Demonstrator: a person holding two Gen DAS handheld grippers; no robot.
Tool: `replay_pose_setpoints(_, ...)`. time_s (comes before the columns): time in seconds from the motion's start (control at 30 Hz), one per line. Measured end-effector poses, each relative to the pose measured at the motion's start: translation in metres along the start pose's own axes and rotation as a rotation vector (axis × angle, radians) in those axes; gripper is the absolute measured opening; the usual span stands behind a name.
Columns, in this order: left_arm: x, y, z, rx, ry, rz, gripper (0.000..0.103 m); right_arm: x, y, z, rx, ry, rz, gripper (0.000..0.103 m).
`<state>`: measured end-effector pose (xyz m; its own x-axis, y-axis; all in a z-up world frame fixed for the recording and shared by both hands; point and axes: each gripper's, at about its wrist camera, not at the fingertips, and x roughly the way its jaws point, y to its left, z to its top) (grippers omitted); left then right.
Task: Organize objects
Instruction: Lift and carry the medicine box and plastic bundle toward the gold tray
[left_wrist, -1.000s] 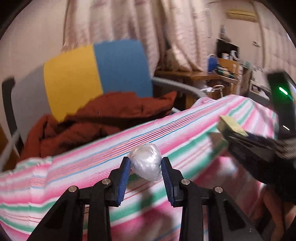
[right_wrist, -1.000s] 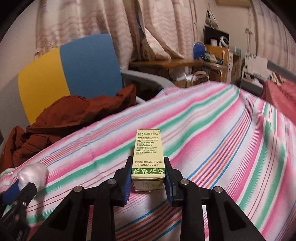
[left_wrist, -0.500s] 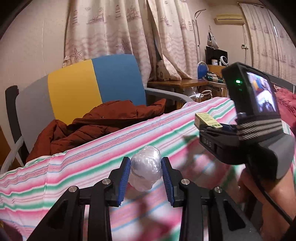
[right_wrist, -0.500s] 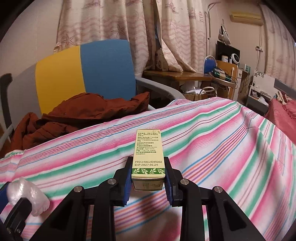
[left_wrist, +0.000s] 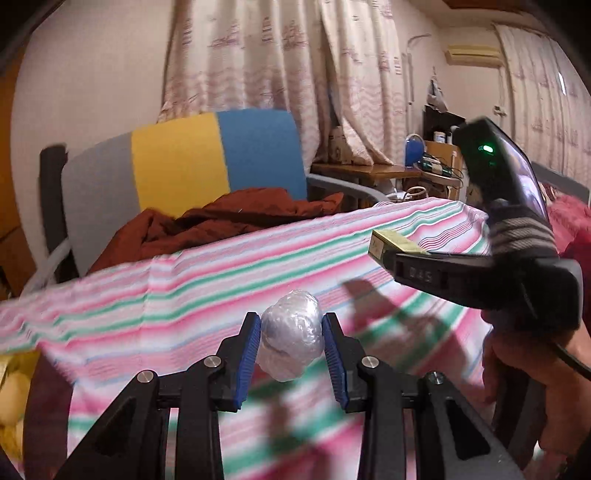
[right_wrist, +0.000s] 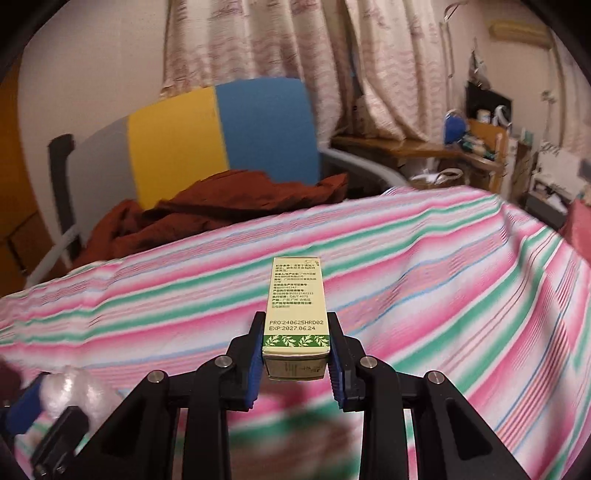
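Observation:
My left gripper (left_wrist: 291, 345) is shut on a ball of crumpled clear plastic wrap (left_wrist: 290, 338), held above the striped cloth (left_wrist: 192, 295). My right gripper (right_wrist: 295, 354) is shut on a small pale yellow box (right_wrist: 297, 310) with green leaf trim and printed text, also held above the cloth. In the left wrist view the right gripper (left_wrist: 391, 254) comes in from the right with the box end (left_wrist: 397, 242) sticking out. In the right wrist view the plastic ball (right_wrist: 70, 387) and the left gripper's blue pad (right_wrist: 18, 413) show at the lower left.
The pink, green and white striped cloth (right_wrist: 443, 277) covers a raised surface. Behind it stands a chair with a grey, yellow and blue back (left_wrist: 192, 158), holding a rust-red garment (left_wrist: 229, 221). Curtains (left_wrist: 295, 74) and a cluttered wooden desk (right_wrist: 424, 151) lie beyond.
Both grippers have risen and tilted up and pulled back, so the cloth edge sits lower in view. Each keeps its grip on its object. The right gripper stays to the right of the left.

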<state>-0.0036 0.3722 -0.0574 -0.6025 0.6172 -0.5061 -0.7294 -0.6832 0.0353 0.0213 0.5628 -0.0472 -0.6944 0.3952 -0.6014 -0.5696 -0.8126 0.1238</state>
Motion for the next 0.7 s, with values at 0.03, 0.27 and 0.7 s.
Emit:
replay_pose_setpoints(0.03,-0.007,0.006,-0.004,-0.029,0.009,-0.002,0.034,-0.005,0.004,-0.006,0.005,0.013,0.024,0.03)
replay_pose_setpoints(0.27,-0.059,0.027,-0.027,-0.102,0.025,-0.03,0.034,-0.039,0.035,-0.04,0.03,0.073,0.14,0.03)
replay_pose_setpoints(0.7,-0.162,0.08,-0.057,-0.168,-0.039,0.007,0.034,-0.097,0.119,-0.076,0.012,0.137,0.372,0.03)
